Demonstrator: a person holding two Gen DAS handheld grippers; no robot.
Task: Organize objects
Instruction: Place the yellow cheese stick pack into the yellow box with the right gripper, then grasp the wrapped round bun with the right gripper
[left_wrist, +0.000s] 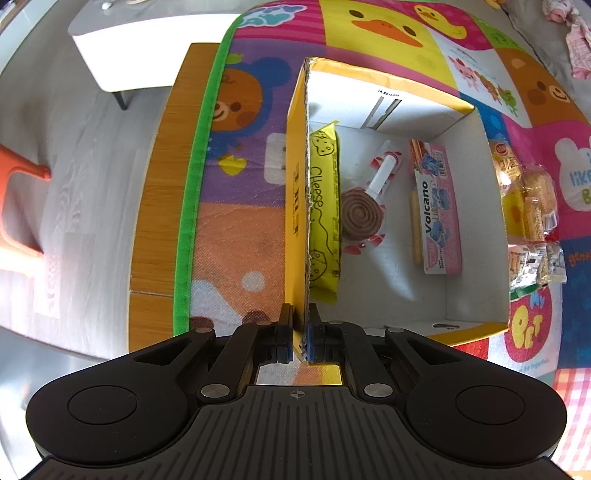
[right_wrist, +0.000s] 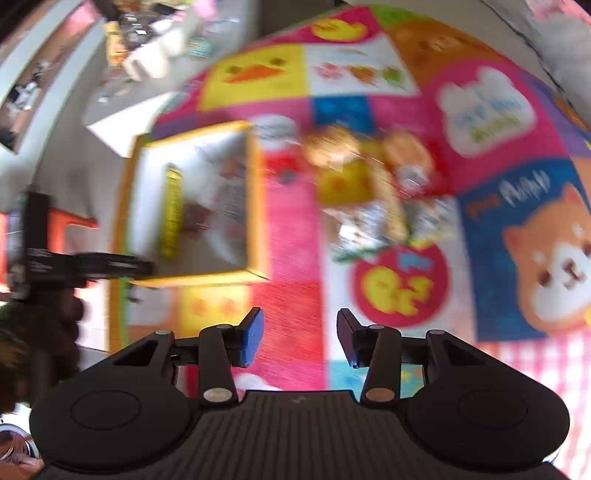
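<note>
A yellow cardboard box (left_wrist: 388, 107) with a white inside stands on a cartoon play mat (left_wrist: 240, 206). My left gripper (left_wrist: 300, 332) is shut on the box's left wall near its front corner. Inside lie a yellow Cheese packet (left_wrist: 325, 210), a spiral lollipop (left_wrist: 364, 212) and a pink Volcano packet (left_wrist: 439, 206). Several wrapped snacks (left_wrist: 532, 214) lie on the mat just right of the box. In the blurred right wrist view my right gripper (right_wrist: 300, 338) hangs open and empty over the mat, nearer than the snack pile (right_wrist: 373, 192) and to the right of the box (right_wrist: 255, 206).
The mat covers a wooden table (left_wrist: 159, 206) whose left edge drops to a grey floor. A white low table (left_wrist: 140, 48) stands beyond, and an orange stool (left_wrist: 22, 206) at far left. Clothes (left_wrist: 576, 40) lie on a grey surface at the top right.
</note>
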